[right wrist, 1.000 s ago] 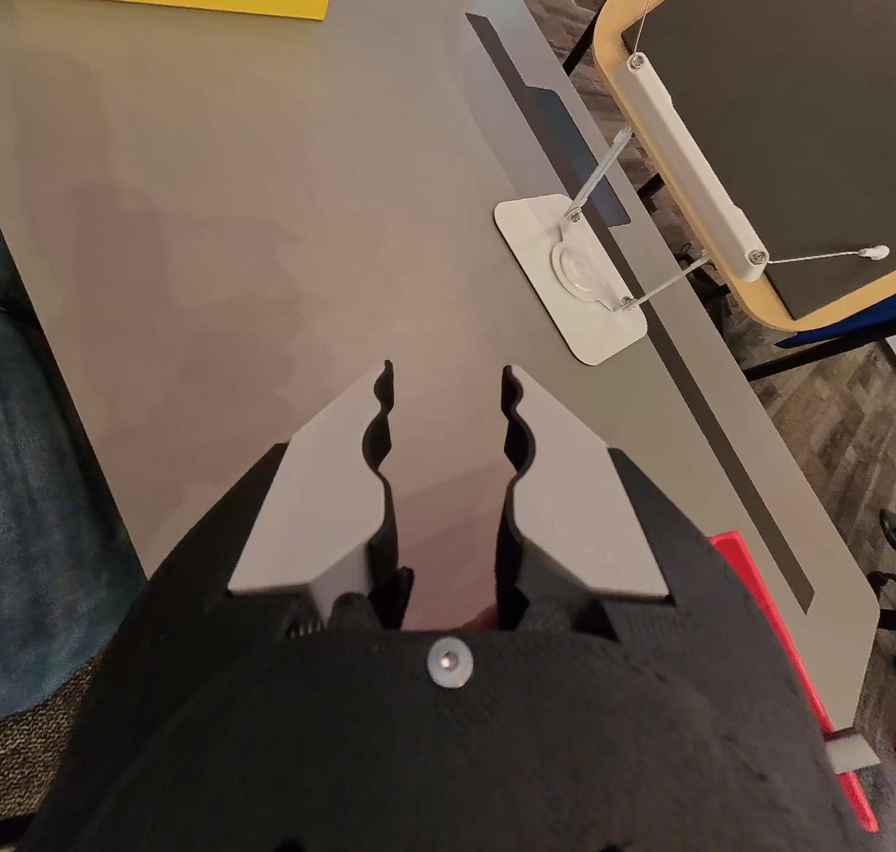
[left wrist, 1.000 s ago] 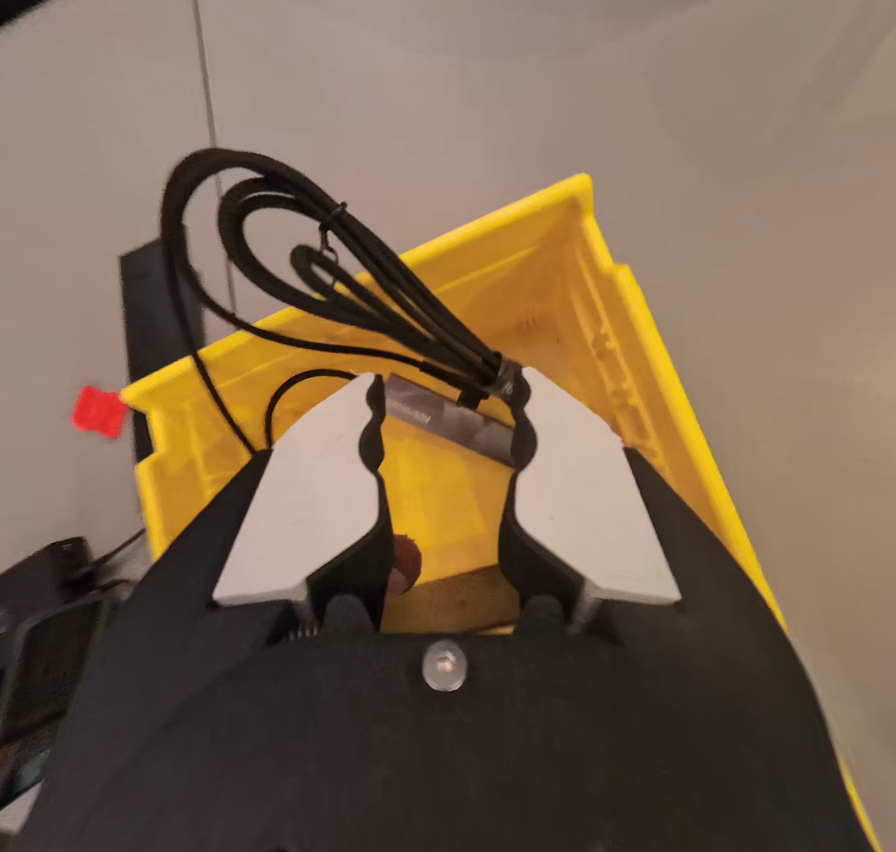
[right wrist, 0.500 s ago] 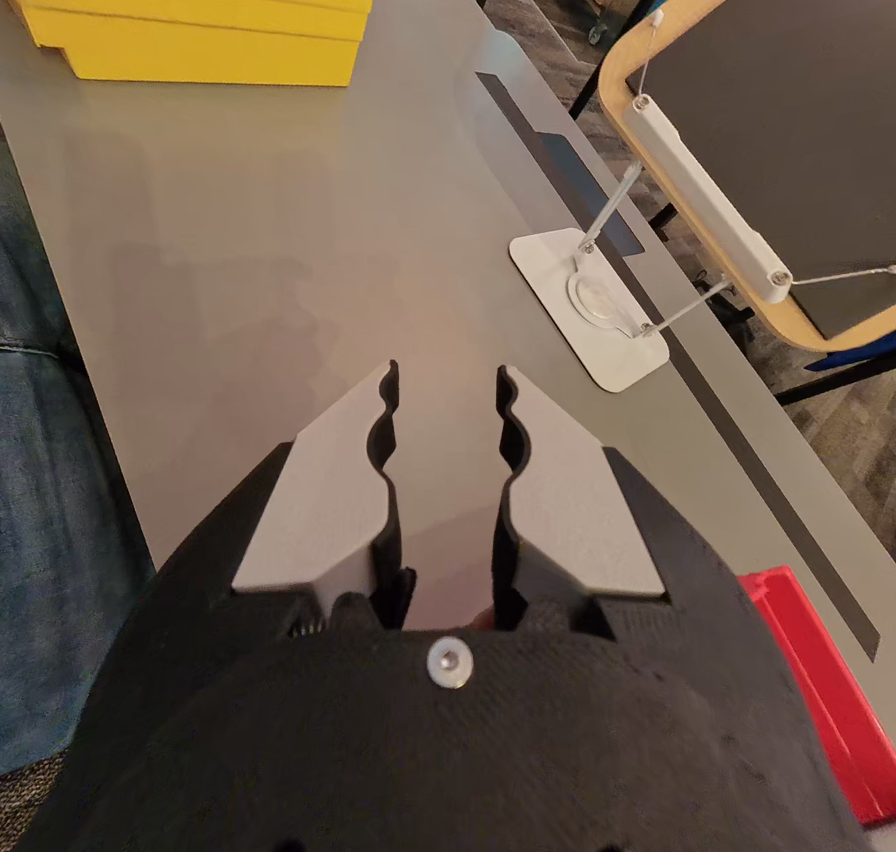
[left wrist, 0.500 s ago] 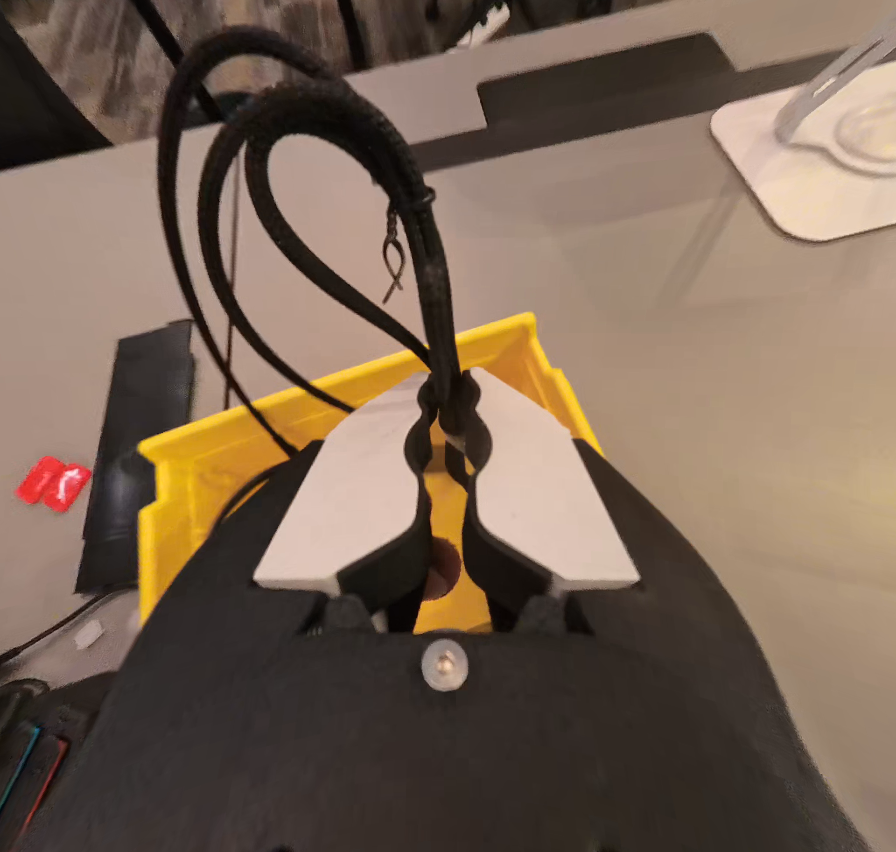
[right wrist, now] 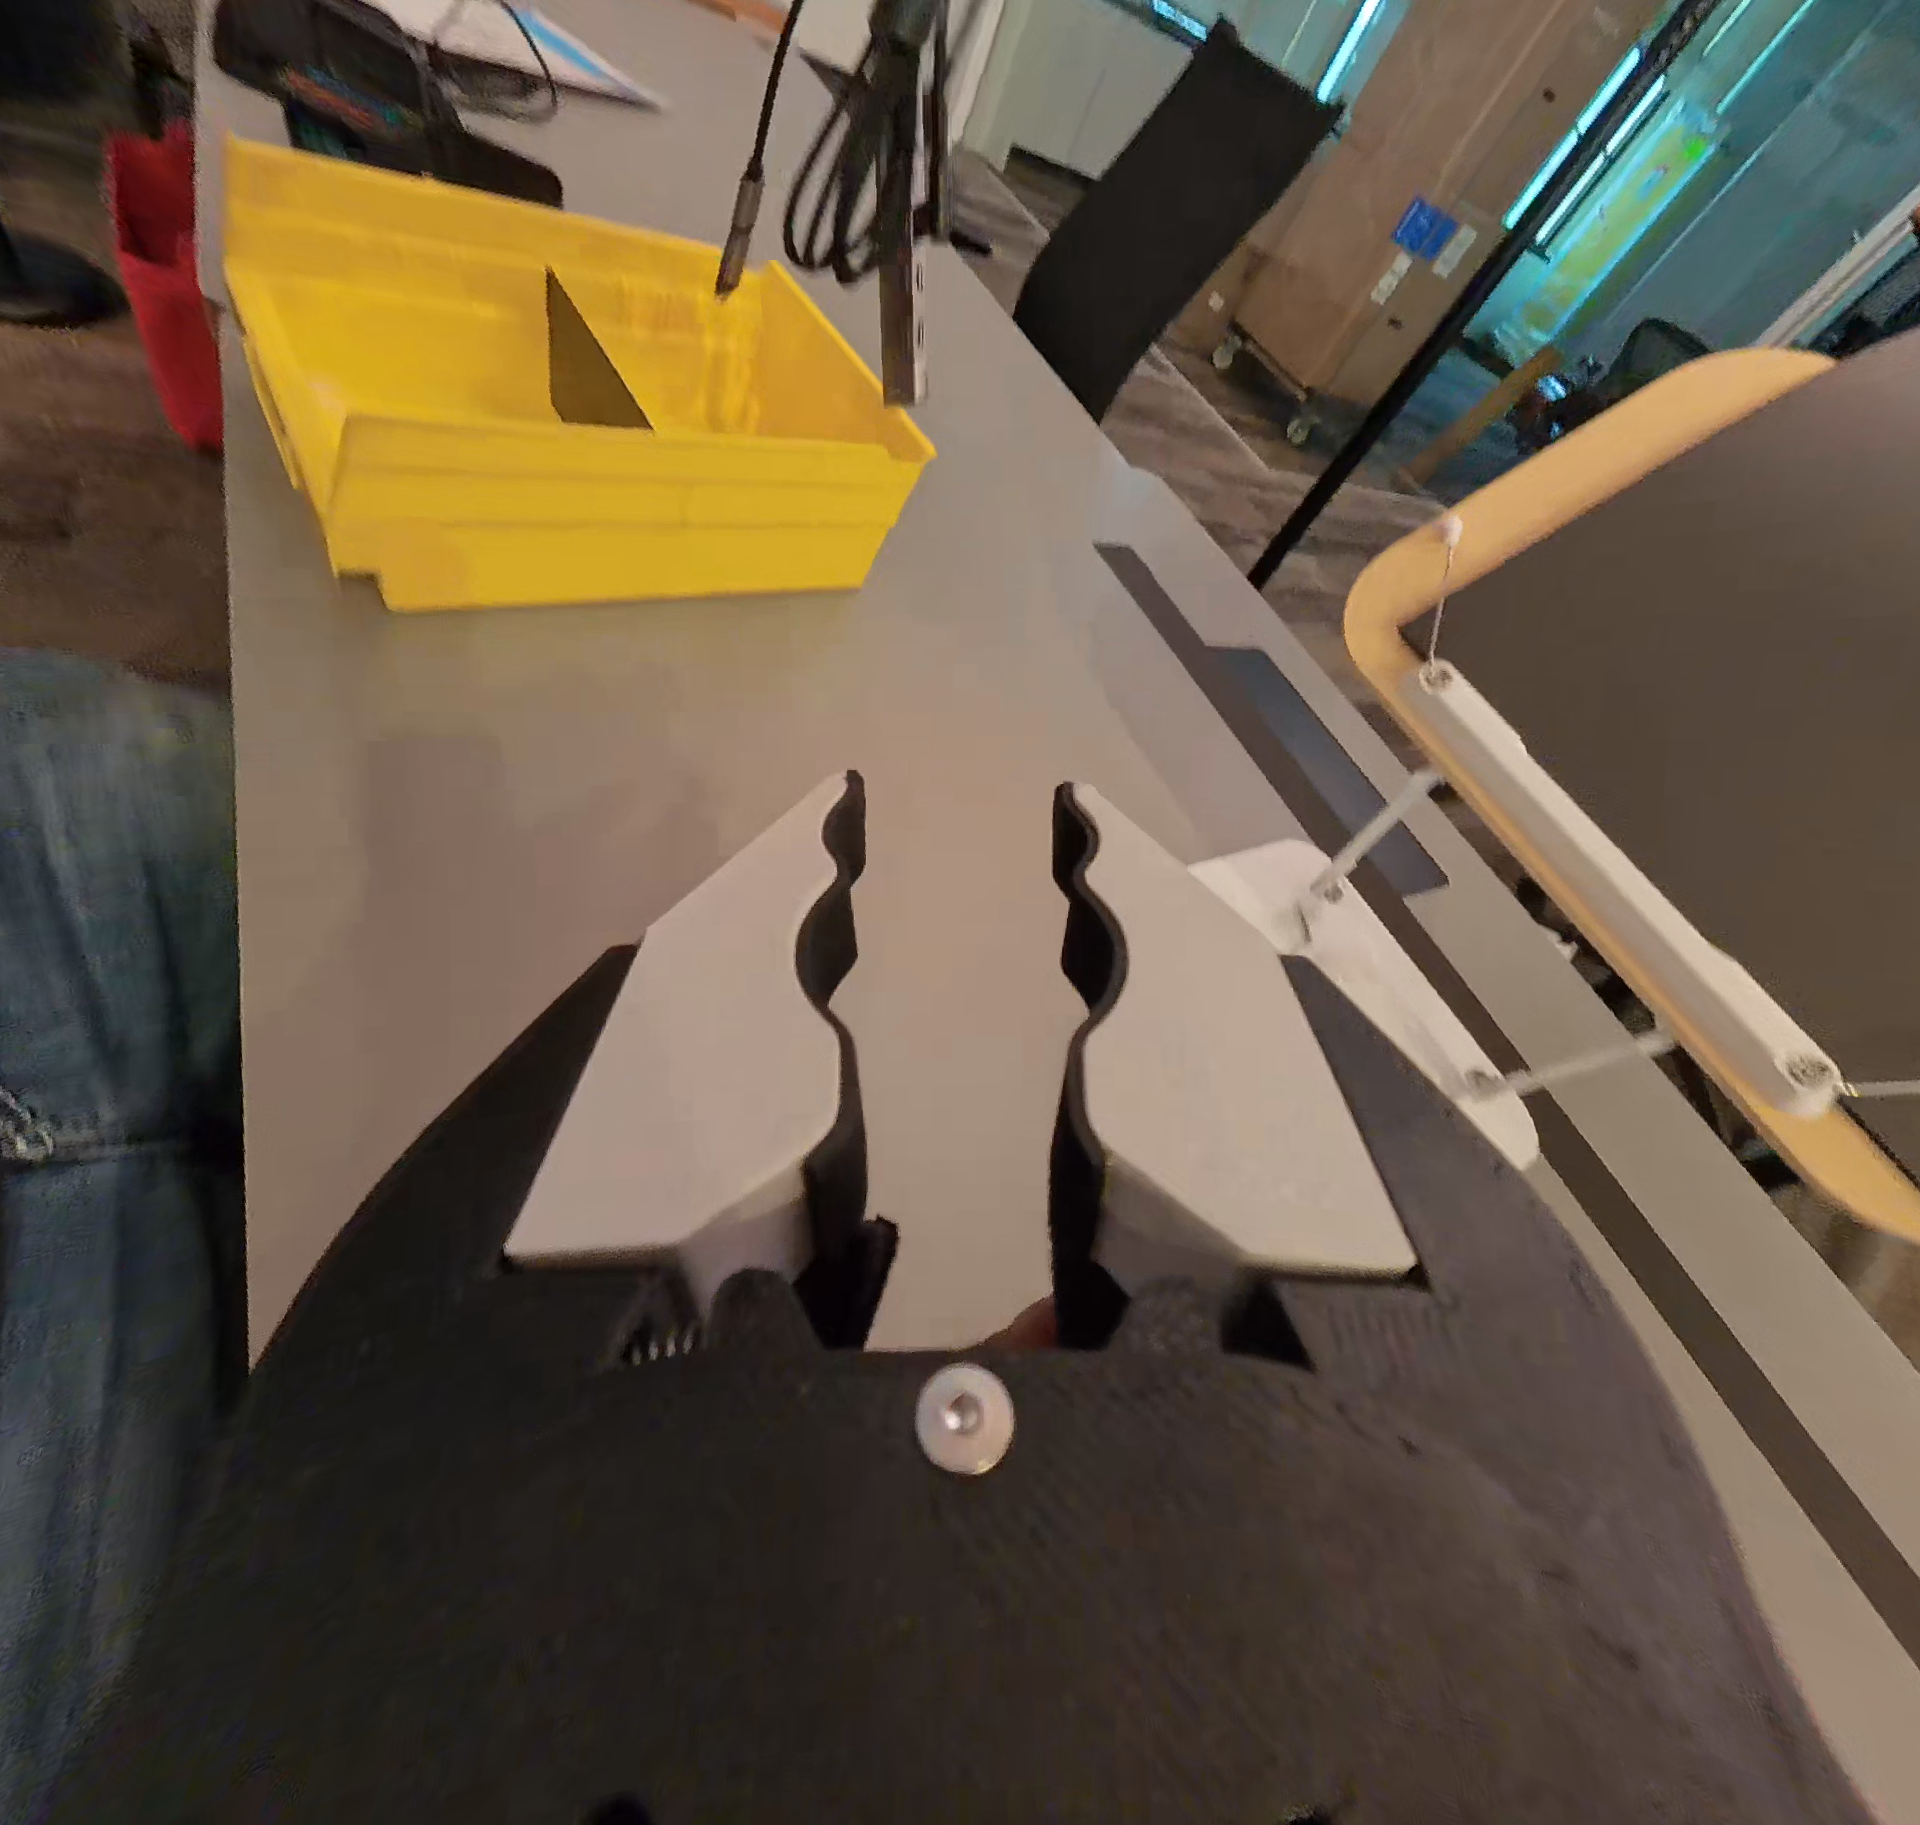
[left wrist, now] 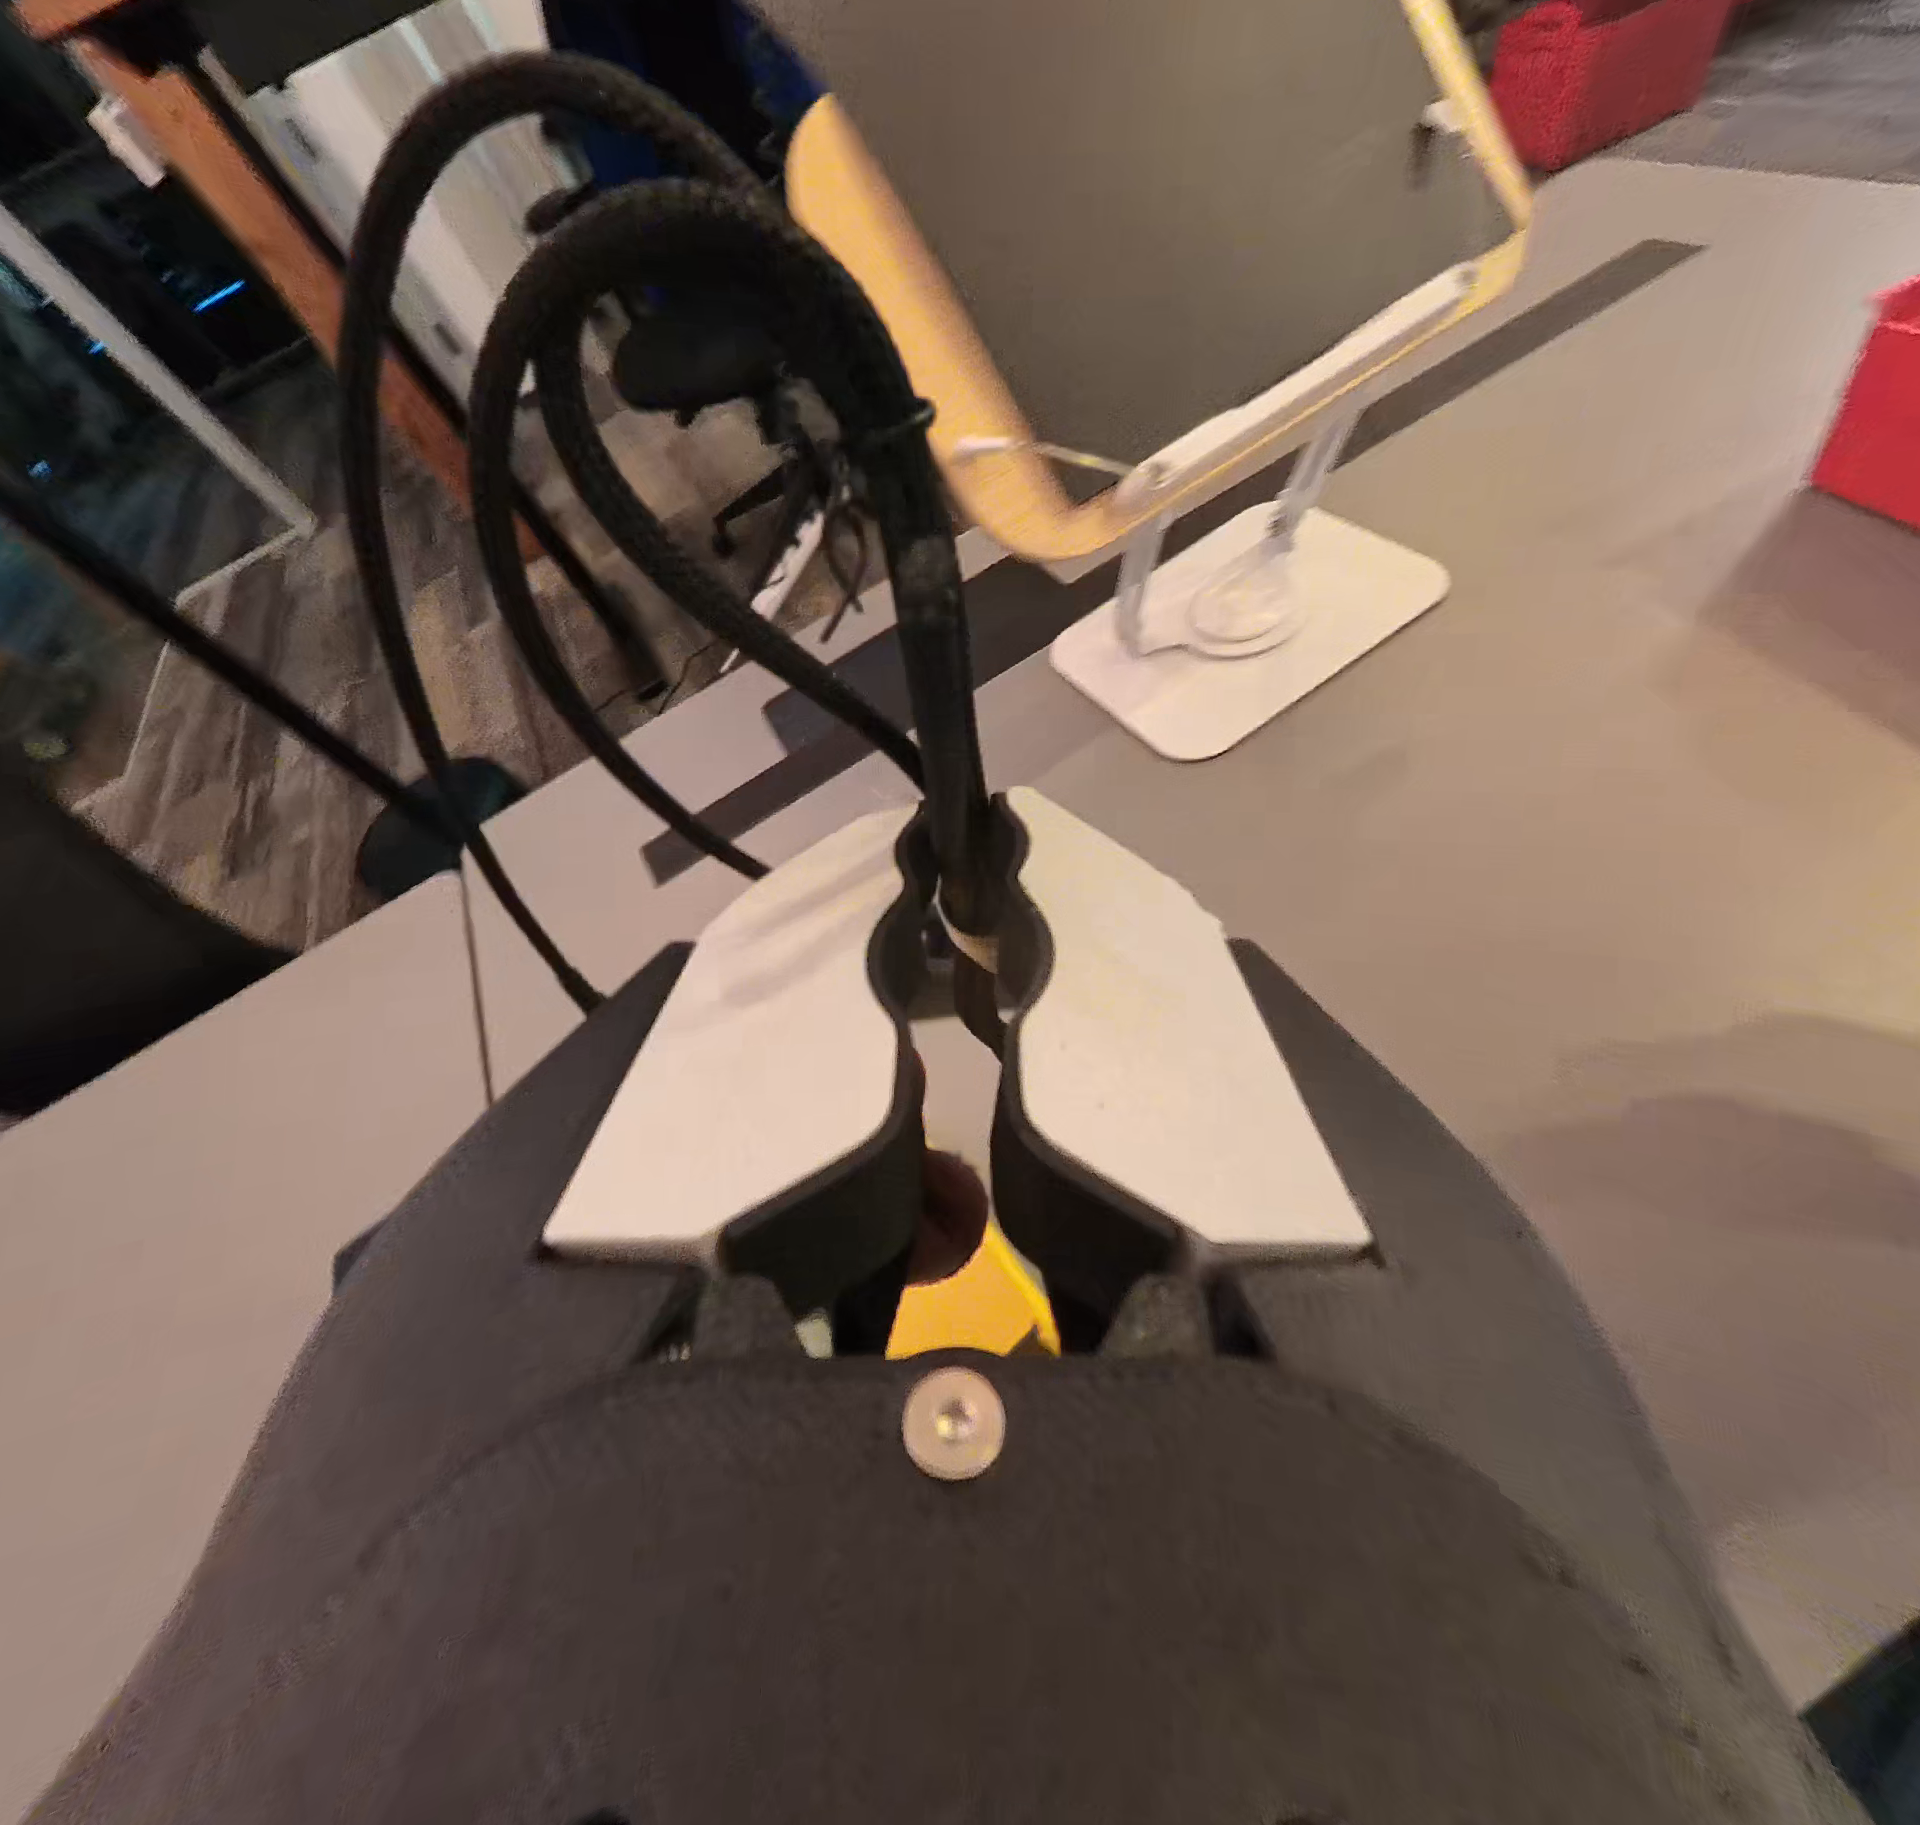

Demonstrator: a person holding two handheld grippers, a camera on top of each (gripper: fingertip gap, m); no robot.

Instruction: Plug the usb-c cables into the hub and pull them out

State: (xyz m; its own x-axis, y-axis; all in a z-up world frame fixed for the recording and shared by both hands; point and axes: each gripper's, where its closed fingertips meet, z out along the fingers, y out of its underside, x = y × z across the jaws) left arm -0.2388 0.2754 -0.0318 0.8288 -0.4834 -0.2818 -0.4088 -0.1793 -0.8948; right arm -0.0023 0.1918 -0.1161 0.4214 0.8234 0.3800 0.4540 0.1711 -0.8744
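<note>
My left gripper (left wrist: pixel 961 882) is shut on a tied bundle of black braided usb-c cables (left wrist: pixel 644 258), whose loops rise above the fingertips. The hub is hidden below the fingers in this view. In the right wrist view the same cable bundle (right wrist: pixel 847 165) hangs in the air over the far corner of the yellow bin (right wrist: pixel 582 518). The slim dark hub (right wrist: pixel 902 321) dangles from it, and one loose plug end (right wrist: pixel 736 253) points down into the bin. My right gripper (right wrist: pixel 956 799) is open and empty above the grey table (right wrist: pixel 623 736).
A white stand base (left wrist: pixel 1257 622) holding a panel with a wood-coloured edge (right wrist: pixel 1558 445) stands along the table's far side. Red bins sit at the table ends (left wrist: pixel 1881 404) (right wrist: pixel 166 289). A black device (right wrist: pixel 343 82) lies beyond the yellow bin. A person's jeans-clad leg (right wrist: pixel 104 1048) is at the left. There is about 25 centimetres between the tips of the two grippers.
My left gripper closed on the cable bundle in the yellow bin and lifted it up and clear, with the hub hanging below. My right gripper tilted upward and stayed open.
</note>
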